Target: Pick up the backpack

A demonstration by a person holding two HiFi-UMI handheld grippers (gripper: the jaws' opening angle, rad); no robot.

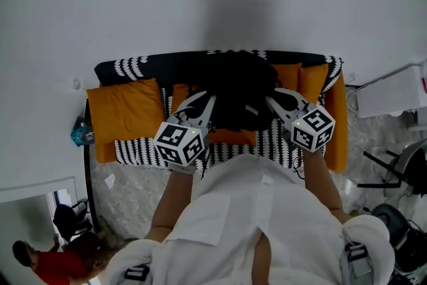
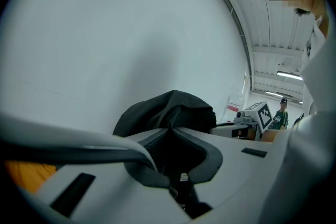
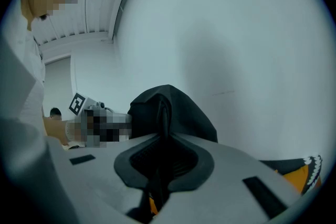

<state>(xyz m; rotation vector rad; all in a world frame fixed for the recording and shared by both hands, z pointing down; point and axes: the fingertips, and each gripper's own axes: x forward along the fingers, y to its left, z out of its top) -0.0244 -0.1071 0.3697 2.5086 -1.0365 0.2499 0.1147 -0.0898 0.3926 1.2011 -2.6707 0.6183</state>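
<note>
A black backpack hangs just above the middle of a sofa, held from both sides. My left gripper is shut on its left side, with black fabric pinched between the pads. My right gripper is shut on its right side in the same way. In the left gripper view the backpack bulges up beyond the closed left gripper. In the right gripper view a fold of the backpack runs down into the closed right gripper. The backpack's underside is hidden.
The sofa has a black-and-white patterned cover and orange cushions against a white wall. A blue object lies at its left end. White furniture and black chair legs stand to the right. A person in red is at lower left.
</note>
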